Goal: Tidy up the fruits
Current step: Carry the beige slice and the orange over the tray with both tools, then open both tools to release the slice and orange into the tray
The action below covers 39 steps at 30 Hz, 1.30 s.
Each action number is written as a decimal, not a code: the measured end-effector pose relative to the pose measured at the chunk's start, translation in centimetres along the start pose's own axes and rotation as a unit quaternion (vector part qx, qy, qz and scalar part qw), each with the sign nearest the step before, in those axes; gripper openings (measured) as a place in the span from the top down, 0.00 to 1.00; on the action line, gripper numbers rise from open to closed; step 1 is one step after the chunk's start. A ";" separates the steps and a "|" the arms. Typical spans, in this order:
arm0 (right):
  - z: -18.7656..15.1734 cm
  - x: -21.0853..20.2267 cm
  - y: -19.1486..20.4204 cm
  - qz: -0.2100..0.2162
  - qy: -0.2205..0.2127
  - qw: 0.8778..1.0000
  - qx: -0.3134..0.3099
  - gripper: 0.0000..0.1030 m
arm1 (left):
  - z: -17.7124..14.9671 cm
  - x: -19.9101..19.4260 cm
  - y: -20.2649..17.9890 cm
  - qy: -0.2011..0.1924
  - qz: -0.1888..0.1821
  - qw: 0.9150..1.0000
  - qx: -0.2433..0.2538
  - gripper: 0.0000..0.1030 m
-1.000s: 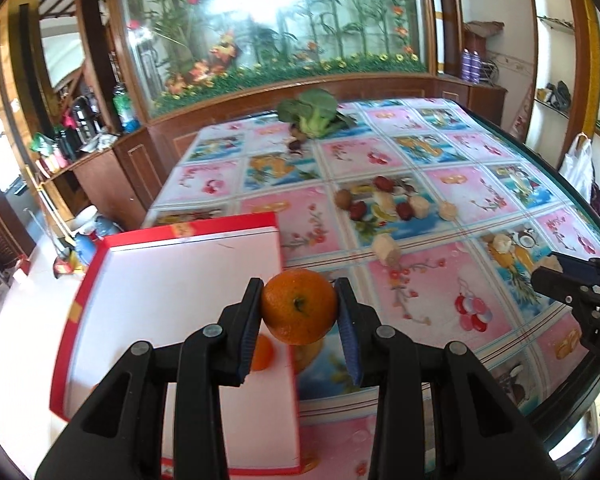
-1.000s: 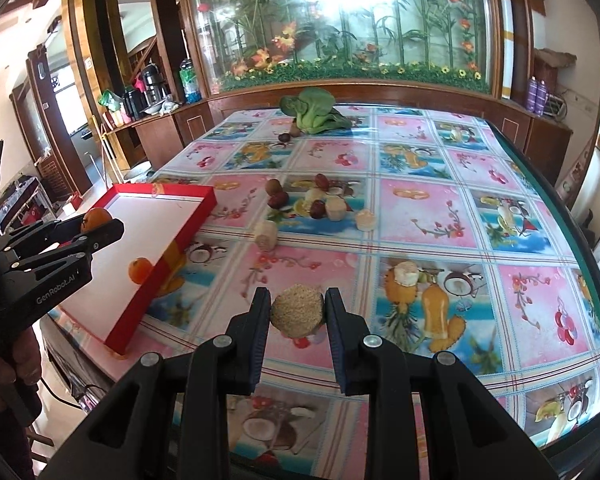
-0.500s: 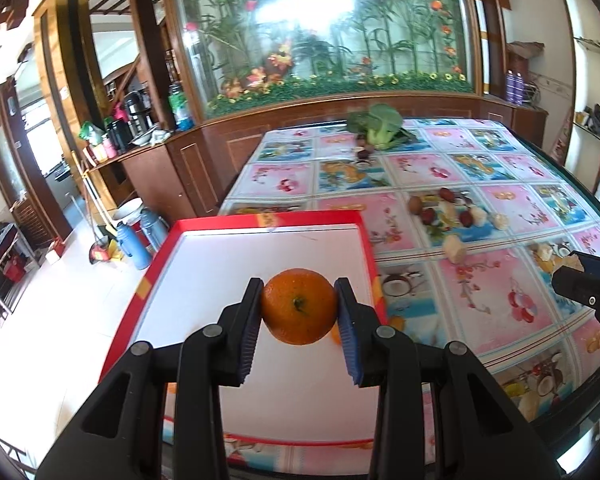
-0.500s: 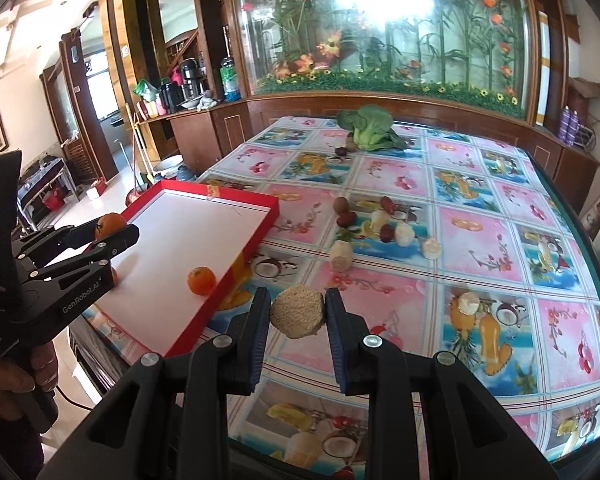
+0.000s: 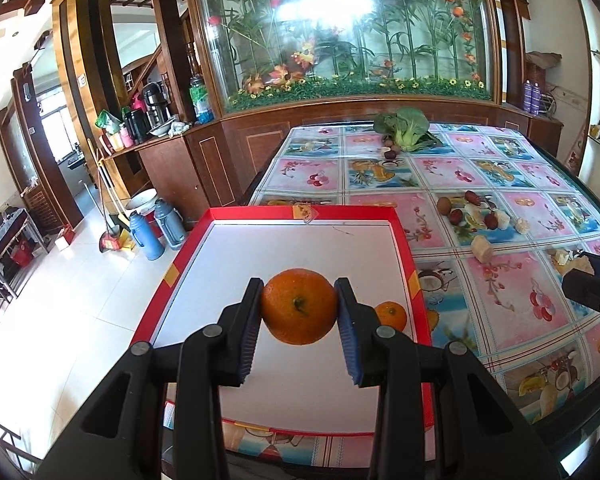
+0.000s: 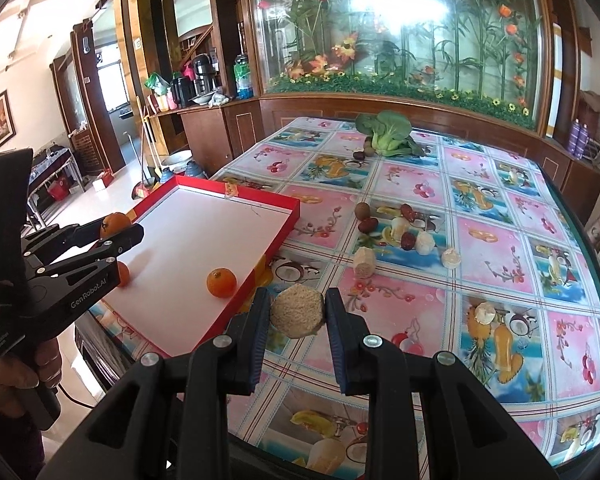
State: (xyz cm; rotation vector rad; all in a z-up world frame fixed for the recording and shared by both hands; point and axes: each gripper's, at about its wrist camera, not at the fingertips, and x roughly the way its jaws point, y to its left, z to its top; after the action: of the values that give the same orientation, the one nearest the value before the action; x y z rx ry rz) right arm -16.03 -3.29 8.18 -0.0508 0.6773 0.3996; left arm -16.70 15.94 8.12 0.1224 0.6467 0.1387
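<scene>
Worktop [image 6: 480, 184] under fruit-print cloth, shallow red-rimmed white tray [image 5: 300, 216] overhanging its left edge; above tray, left claw [image 5: 299, 307] clamped on round orange mandarin [image 5: 299, 306]; right claw [image 6: 297, 311] gripping tan rough-skinned round fruit [image 6: 297, 311] over near edge.

Your tray [image 6: 204, 196] sits at the desk's [image 6: 480, 184] left edge with two oranges [image 6: 221, 282] in it; the loose fruit cluster [image 6: 400, 230] lies mid-desk, greens [image 6: 386, 134] at the far edge.
</scene>
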 end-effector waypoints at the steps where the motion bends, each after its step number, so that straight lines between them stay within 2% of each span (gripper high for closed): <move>1: 0.0 0.1 0.1 0.002 0.001 1.000 0.000 0.74 | 0.0 0.1 0.1 0.001 0.001 1.000 0.000 0.63; 13: 1.0 2.7 2.9 0.039 0.018 0.999 -0.022 0.74 | -0.4 1.2 1.7 0.013 0.011 1.000 -0.009 0.63; 21: 0.8 7.6 6.4 0.106 0.079 0.991 -0.032 0.74 | -2.4 3.8 5.2 0.056 0.040 0.997 -0.037 0.63; 28: -0.6 10.7 7.7 0.132 0.127 0.983 -0.029 0.74 | -2.9 5.4 4.5 0.075 0.035 0.996 -0.026 0.63; 32: -1.0 11.2 8.4 0.137 0.129 0.981 -0.041 0.74 | -2.9 6.2 3.5 0.081 0.033 0.996 -0.012 0.63; 37: -1.2 11.2 8.9 0.123 0.115 0.983 -0.069 0.73 | -2.8 7.3 3.0 0.092 0.039 0.995 -0.001 0.63; 39: -1.2 11.3 8.7 0.132 0.113 0.982 -0.073 0.70 | -2.9 7.7 3.0 0.098 0.046 0.994 -0.001 0.63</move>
State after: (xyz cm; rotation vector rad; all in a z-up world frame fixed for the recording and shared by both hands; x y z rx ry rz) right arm -12.03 8.37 1.00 -0.1477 0.8825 0.7066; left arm -12.69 20.37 1.72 0.1374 0.8365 0.2419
